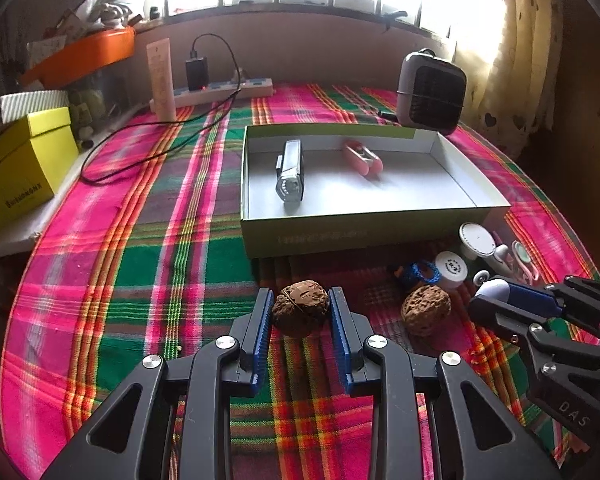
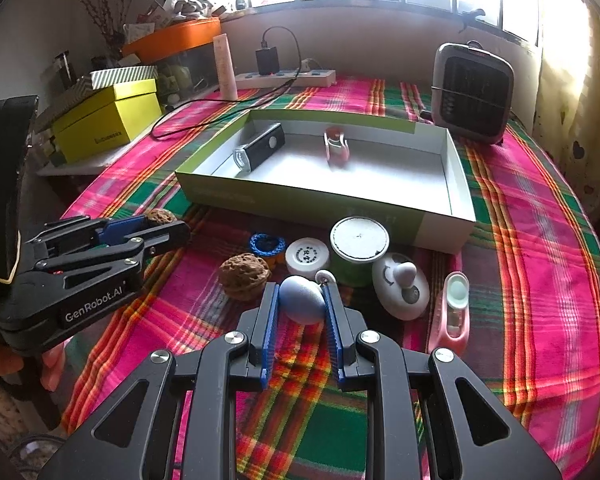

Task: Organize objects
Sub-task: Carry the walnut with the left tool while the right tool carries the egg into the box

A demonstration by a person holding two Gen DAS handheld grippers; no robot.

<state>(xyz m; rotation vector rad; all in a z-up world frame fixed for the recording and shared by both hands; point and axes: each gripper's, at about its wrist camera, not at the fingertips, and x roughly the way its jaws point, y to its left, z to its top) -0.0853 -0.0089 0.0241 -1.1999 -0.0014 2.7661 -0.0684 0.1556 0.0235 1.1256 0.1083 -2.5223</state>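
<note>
Both my claws are clenching objects right now. Left gripper (image 1: 300,304) is grasping a walnut (image 1: 299,307) between its blue pads, the nut's long axis running across the jaws, seam on top. Right gripper (image 2: 301,302) is squeezing a pale blue egg-shaped thing (image 2: 302,299), long axis slanting from 10 to 4 o'clock, blunt end toward 10.

Second walnut (image 2: 244,276) is lying loose on the plaid cloth (image 2: 540,240) at 10 o'clock of the egg.

At 12 o'clock the open box (image 2: 458,184) is sitting flat, holding two items: a black-and-silver flashlight (image 2: 260,147) at the left end, lens pointing toward 7 in the right view, and a pink clip-like item (image 2: 336,146) mid-box, too blurry to read.

White round jar (image 2: 307,256), green-sided tub (image 2: 358,248) and blue crochet ring (image 2: 267,245) are crowding just outside the box's near wall.
</note>
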